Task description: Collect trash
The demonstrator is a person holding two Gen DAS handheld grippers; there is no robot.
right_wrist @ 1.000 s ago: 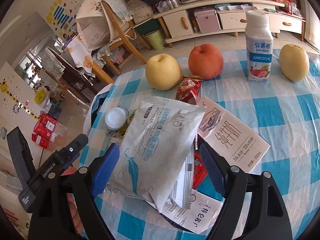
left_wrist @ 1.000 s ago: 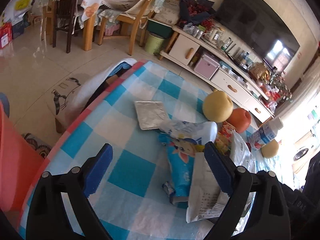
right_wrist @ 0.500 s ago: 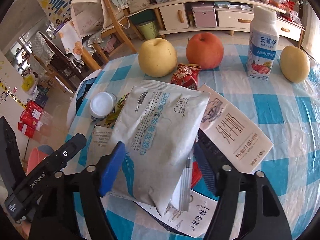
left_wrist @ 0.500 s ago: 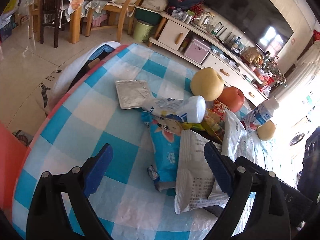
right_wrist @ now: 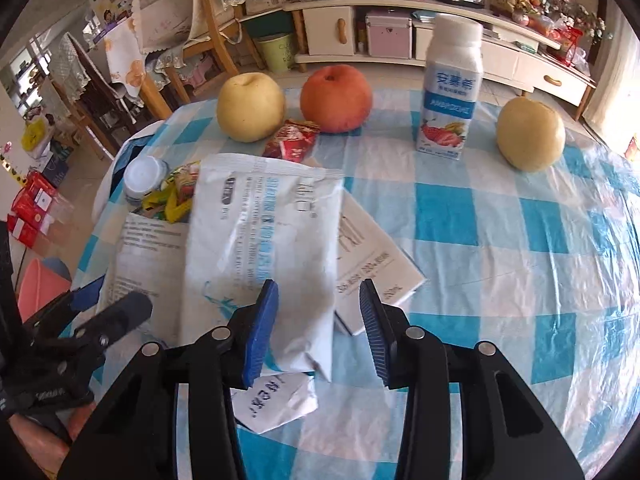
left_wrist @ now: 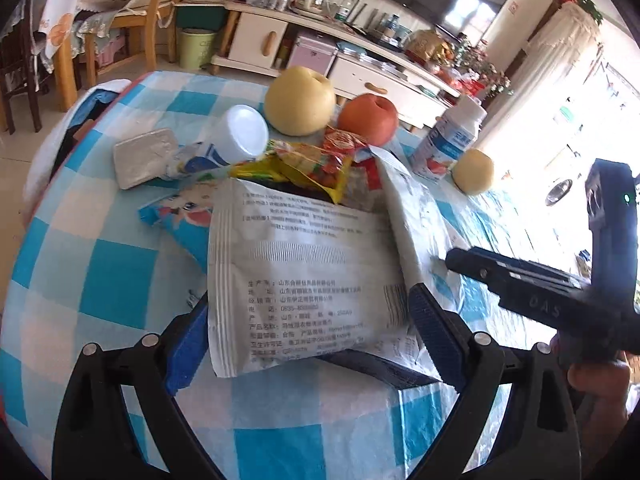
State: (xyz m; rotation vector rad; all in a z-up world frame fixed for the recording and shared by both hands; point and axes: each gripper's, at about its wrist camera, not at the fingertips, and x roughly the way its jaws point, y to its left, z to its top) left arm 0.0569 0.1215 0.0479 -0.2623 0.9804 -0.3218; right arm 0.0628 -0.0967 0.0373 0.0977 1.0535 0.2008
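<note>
On the checked desk (right_wrist: 500, 220) a white wipes pouch (right_wrist: 264, 240) tops the wrapper heap, its lower end between the right hand-held gripper (right_wrist: 320, 332) pads, which have just been narrowing; contact looks likely but unclear. Two pears, an apple (right_wrist: 336, 98) and a yogurt bottle (right_wrist: 450, 92) stand behind. The left view alone shows its wide-open left hand-held gripper (left_wrist: 308, 340) straddling a printed white packet (left_wrist: 296, 276).

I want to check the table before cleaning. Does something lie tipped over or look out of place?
Yes. One white-capped bottle lies on its side among the wrappers, while the yogurt bottle stands upright. Empty packets are heaped untidily, the white packet on top.
</note>
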